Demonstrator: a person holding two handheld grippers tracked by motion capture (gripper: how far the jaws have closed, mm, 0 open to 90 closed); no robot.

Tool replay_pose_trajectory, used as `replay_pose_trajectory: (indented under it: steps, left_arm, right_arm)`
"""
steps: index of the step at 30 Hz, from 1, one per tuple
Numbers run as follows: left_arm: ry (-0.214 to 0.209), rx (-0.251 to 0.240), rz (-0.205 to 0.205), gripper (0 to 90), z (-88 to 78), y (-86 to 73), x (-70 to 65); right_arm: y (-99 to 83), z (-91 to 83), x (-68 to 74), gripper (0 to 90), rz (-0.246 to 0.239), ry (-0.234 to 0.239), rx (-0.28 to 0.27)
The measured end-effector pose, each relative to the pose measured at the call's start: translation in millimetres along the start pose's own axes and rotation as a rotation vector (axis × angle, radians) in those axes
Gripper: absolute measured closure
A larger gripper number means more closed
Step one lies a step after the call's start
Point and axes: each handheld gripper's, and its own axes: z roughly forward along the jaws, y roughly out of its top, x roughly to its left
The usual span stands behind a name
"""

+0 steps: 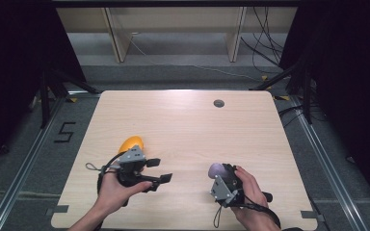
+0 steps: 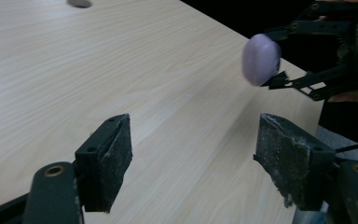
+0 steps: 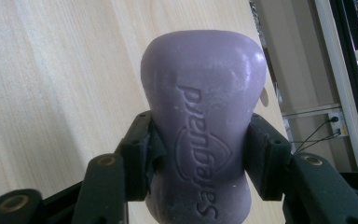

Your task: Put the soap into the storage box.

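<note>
Soap takes the centre of what we see on this pale wooden table [image 1: 188, 125]: a lilac soap bar [image 3: 203, 130] sits clamped between the two black fingers [image 3: 137, 158] of the right gripper [image 1: 220, 174], its sides pressed by the pads and its stamped lettering facing the camera that rides on that gripper. From the high view we find the bar [image 1: 216, 169] raised just off the table near its front edge, with the person's right hand [image 1: 250, 192] wrapped around the gripper's body. In the left gripper view we catch the same bar [image 2: 260, 59] side on, gripped at the tip of the far gripper [image 2: 279, 60], above the table's right edge.

To the left of the soap bar, well apart from it, we see the left gripper [image 1: 158, 170] held by the person's left hand [image 1: 113, 190]. Its fingers [image 2: 106, 161] stand wide apart with nothing between them but bare wood. Just behind that gripper, farther from the soap bar, an orange rounded object [image 1: 130, 143] lies on the table. Far beyond the soap bar, near the table's back edge, we note a small grey round cap [image 1: 218, 103] set into the wood.
</note>
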Motion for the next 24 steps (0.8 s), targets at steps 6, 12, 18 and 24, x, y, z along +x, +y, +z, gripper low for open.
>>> replay_pose_trajectory:
  steps: [6, 12, 18, 24]
  left_arm:
    - [-0.047, 0.034, 0.034, 26.2, 30.2, 18.1, -15.5]
    - [-0.085, 0.075, 0.044, 27.7, 56.2, 33.5, -28.1]
    - [-0.103, 0.09, 0.004, 29.7, 77.4, 38.6, -34.0]
    - [-0.12, 0.107, -0.013, 33.2, 93.9, 40.2, -36.8]
  right_arm:
    - [0.9, 0.1, 0.2, 50.5, 0.003, -0.001, -0.001]
    - [2.3, -0.1, 0.7, 50.5, 0.002, -0.01, -0.015]
    - [3.3, -0.5, -0.7, 50.5, -0.028, -0.017, -0.025]
    - [4.8, -0.8, 0.0, 50.5, -0.018, -0.016, -0.024]
